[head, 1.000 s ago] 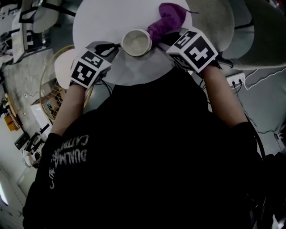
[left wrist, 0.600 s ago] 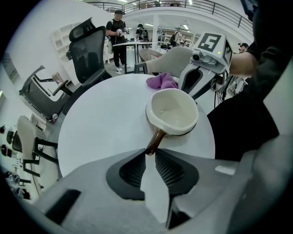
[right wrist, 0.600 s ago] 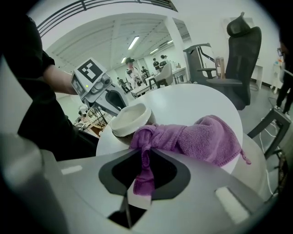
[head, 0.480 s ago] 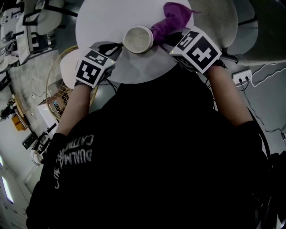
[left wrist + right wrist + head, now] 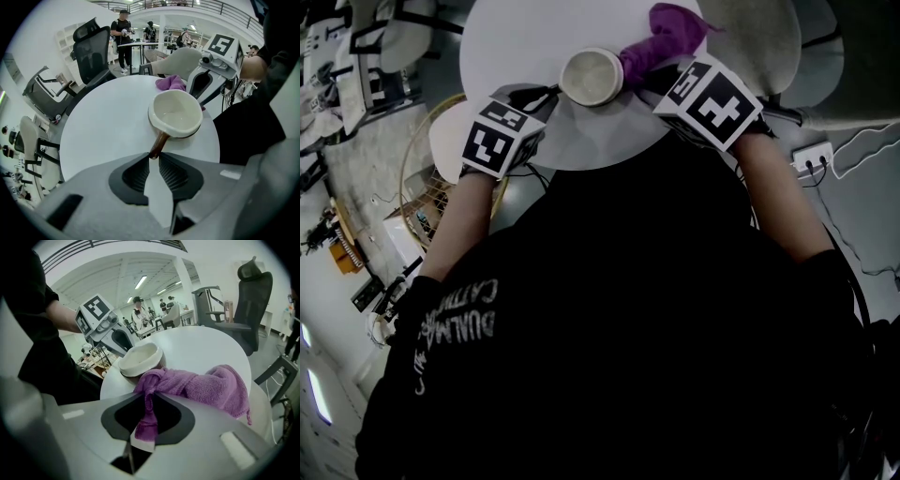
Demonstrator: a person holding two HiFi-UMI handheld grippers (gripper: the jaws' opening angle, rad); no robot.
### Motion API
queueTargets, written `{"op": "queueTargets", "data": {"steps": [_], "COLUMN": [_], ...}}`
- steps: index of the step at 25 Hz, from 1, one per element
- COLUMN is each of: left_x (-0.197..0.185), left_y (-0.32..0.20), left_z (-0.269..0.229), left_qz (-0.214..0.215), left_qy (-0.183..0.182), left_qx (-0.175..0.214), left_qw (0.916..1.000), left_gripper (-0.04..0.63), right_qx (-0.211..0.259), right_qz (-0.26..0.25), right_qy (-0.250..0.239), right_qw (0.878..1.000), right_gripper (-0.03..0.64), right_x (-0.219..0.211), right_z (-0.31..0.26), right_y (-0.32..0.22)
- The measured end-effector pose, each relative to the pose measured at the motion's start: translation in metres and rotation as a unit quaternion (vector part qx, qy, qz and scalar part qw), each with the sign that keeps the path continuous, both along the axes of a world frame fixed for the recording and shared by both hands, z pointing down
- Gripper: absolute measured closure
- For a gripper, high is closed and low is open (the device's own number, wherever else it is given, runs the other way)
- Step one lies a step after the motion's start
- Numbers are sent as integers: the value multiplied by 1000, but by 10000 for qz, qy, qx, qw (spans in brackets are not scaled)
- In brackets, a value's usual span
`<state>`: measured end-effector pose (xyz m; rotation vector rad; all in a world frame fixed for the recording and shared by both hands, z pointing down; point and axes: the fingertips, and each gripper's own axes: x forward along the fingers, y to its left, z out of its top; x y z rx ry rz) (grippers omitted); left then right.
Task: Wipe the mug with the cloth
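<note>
Tongs at the left, the left gripper (image 5: pixel 153 157), are closed tight on the thin brown handle of a cream mug (image 5: pixel 175 114), the two ribbed pads (image 5: pixel 174 174) pinching the handle's end with only a sliver between them. From the head view, the left gripper (image 5: pixel 540 97) reaches in from the near-left edge of a round white table (image 5: pixel 511 42), and the mug (image 5: pixel 591 77) sits over the table's near part, its mouth facing up and its inside bare. Just right of the mug, a purple cloth (image 5: pixel 662 42) is bunched against its side, the two touching. In the right gripper view the cloth (image 5: pixel 206 385) lies heaped on the table (image 5: pixel 201 345) beside the mug (image 5: pixel 139 359), with one twisted end drawn back into the right gripper (image 5: pixel 149 401), whose jaws are nearly shut and clamped on that strip of fabric. A black office chair (image 5: pixel 243 301) stands beyond the table at far right.
</note>
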<state>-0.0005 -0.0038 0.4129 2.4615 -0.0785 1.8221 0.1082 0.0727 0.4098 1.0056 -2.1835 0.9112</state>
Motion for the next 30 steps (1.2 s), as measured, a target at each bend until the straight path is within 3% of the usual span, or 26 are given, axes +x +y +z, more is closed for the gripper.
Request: {"op": "queueTargets", "data": {"steps": [24, 30], "left_x": [-3, -5], "left_y": [4, 3], "left_z": [-3, -3], "left_qz": [-73, -218], "left_qy": [-310, -437], "left_qx": [187, 265], "left_qw": [9993, 9985], "left_gripper": [529, 529], "right_qx": [-48, -102], "right_qz": [138, 450], "right_qy": [603, 664], "right_qw": [9981, 9967], "right_gripper": [557, 558], "right_x": [-14, -18], "right_z": [1, -1], "right_y": [4, 5]}}
